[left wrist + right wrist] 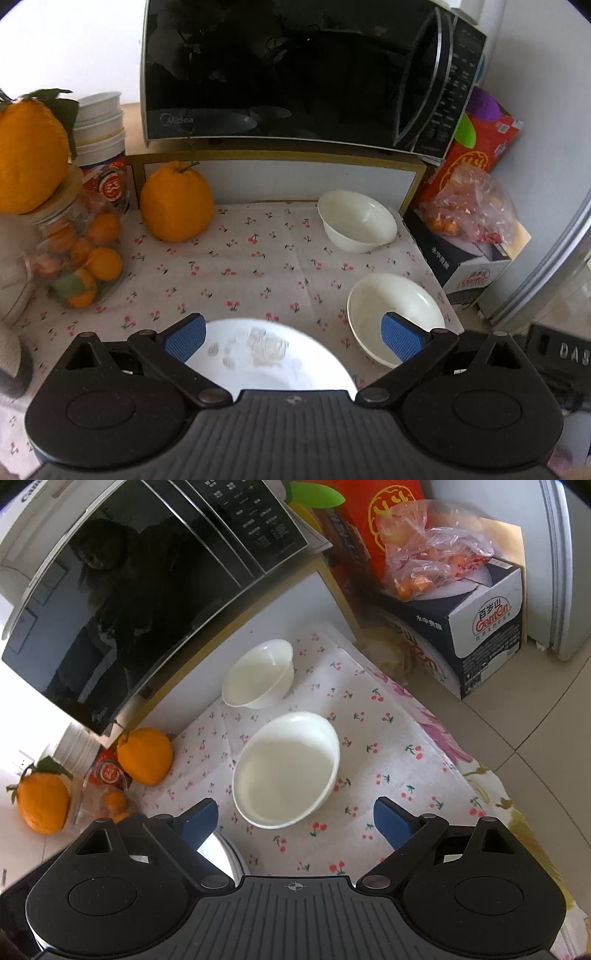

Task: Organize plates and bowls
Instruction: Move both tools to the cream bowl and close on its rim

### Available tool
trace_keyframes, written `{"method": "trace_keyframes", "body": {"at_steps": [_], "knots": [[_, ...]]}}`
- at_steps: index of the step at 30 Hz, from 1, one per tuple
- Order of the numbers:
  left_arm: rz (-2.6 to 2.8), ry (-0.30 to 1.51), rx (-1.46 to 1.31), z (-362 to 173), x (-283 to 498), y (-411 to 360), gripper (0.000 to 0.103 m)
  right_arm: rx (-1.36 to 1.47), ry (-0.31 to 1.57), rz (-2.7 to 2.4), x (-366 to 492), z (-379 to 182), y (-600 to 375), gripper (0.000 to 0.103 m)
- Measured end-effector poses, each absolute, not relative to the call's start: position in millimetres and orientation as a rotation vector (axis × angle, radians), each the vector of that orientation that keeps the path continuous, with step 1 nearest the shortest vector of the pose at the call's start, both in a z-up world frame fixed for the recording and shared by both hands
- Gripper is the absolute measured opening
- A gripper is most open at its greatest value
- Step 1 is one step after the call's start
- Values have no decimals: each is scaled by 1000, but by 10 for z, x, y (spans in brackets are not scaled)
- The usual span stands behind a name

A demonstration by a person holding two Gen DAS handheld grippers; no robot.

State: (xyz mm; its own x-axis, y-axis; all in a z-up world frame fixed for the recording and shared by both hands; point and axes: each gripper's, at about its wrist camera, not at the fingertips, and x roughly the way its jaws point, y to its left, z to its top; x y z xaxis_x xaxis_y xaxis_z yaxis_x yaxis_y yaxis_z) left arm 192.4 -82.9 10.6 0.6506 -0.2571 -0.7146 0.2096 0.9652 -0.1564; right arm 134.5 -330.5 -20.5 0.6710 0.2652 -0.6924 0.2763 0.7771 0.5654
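A white plate [269, 354] lies on the cherry-print cloth [236, 266] just under my left gripper [295, 334], which is open and hovers above it. A wide white bowl [395, 314] sits right of the plate; a smaller white bowl [356, 219] stands behind it near the shelf. In the right wrist view the wide bowl [288, 768] lies just ahead of my open, empty right gripper [295, 819]; the smaller bowl [258, 674] is farther back. The plate's edge [221, 853] shows by the left finger.
A black microwave [295, 74] sits on a shelf at the back. A large orange [175, 205], a jar of small oranges [79, 254] and stacked cups [99, 125] stand at left. Cardboard boxes [476, 620] and a plastic bag [432, 550] stand right of the table edge.
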Motion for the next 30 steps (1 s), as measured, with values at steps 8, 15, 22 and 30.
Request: {"method": "trace_keyframes", "body": {"at_steps": [8, 15, 22, 30], "knots": [[-323, 811, -61, -72, 2171, -976, 98, 743, 823, -40, 1502, -352, -3360, 93], [-388, 831, -86, -295, 2308, -1150, 78, 821, 786, -125, 1564, -509, -3478, 93], [-426, 864, -103, -433, 2375, -1282, 58, 857, 790, -162, 1617, -643, -3502, 88], [-438, 882, -111, -488, 2388, -1298, 44, 864, 796, -169, 1623, -686, -3486, 76]]}}
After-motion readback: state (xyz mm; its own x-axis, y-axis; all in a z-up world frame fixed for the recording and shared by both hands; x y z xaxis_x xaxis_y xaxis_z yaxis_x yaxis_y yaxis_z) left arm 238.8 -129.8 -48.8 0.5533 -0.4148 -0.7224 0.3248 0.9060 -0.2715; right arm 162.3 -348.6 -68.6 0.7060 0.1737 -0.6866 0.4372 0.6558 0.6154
